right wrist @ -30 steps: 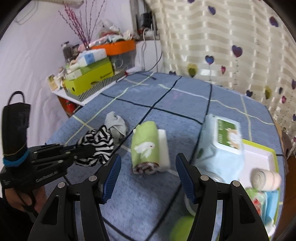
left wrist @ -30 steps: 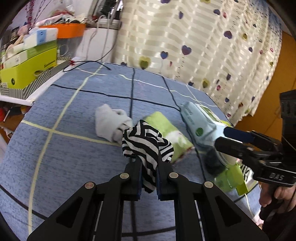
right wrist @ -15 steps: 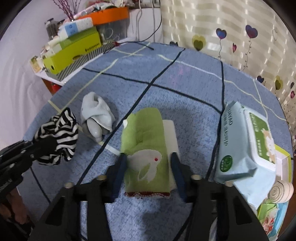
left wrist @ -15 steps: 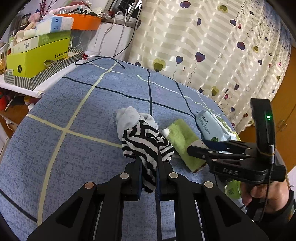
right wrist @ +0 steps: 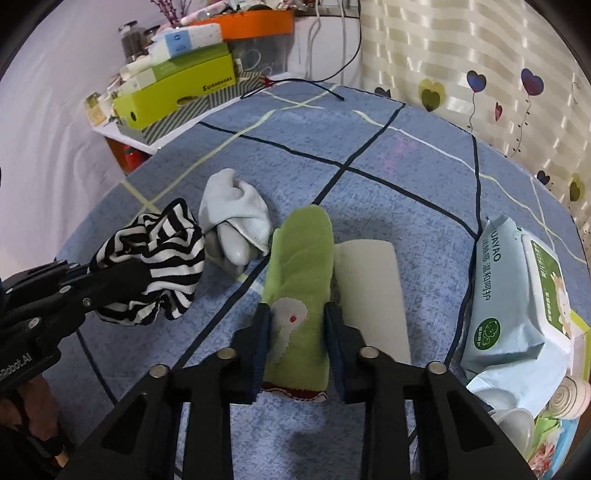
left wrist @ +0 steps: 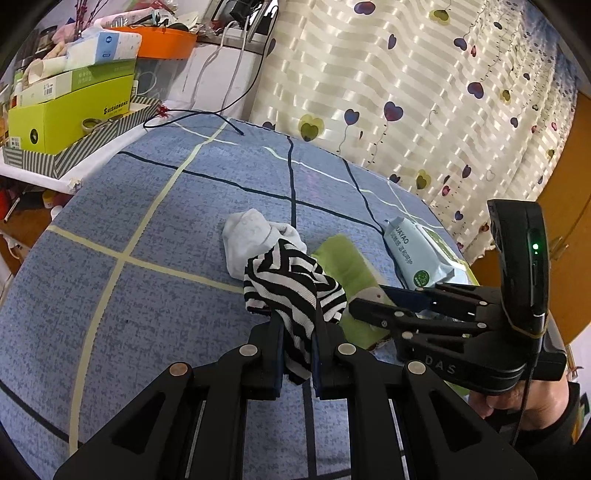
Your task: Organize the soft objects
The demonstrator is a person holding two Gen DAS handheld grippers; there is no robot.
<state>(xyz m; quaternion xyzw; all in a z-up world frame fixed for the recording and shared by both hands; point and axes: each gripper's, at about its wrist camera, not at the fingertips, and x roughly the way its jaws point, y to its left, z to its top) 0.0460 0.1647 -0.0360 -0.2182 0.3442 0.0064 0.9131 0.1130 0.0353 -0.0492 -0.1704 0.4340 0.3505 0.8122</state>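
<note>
My left gripper (left wrist: 298, 325) is shut on a black-and-white striped cloth (left wrist: 291, 288), held just above the blue checked bedspread (left wrist: 155, 192); it also shows in the right wrist view (right wrist: 155, 273). My right gripper (right wrist: 298, 325) has its jaws on both sides of a rolled green towel with a rabbit patch (right wrist: 299, 280), pads touching it, with the towel lying on the bed. A white rolled towel (right wrist: 373, 291) lies against its right side. A crumpled white sock (right wrist: 232, 218) lies behind the striped cloth.
A pale blue wet-wipes pack (right wrist: 517, 306) lies at the right, beside a tray with a bandage roll (right wrist: 569, 398) and small items. Green boxes (right wrist: 177, 92) and an orange bin (right wrist: 255, 22) stand on a shelf at the far left. A heart-patterned curtain (left wrist: 406, 81) hangs behind.
My right gripper moved forward and down over the green towel and narrowed its jaws onto it. The left gripper shifted a little while it kept hold of the striped cloth.
</note>
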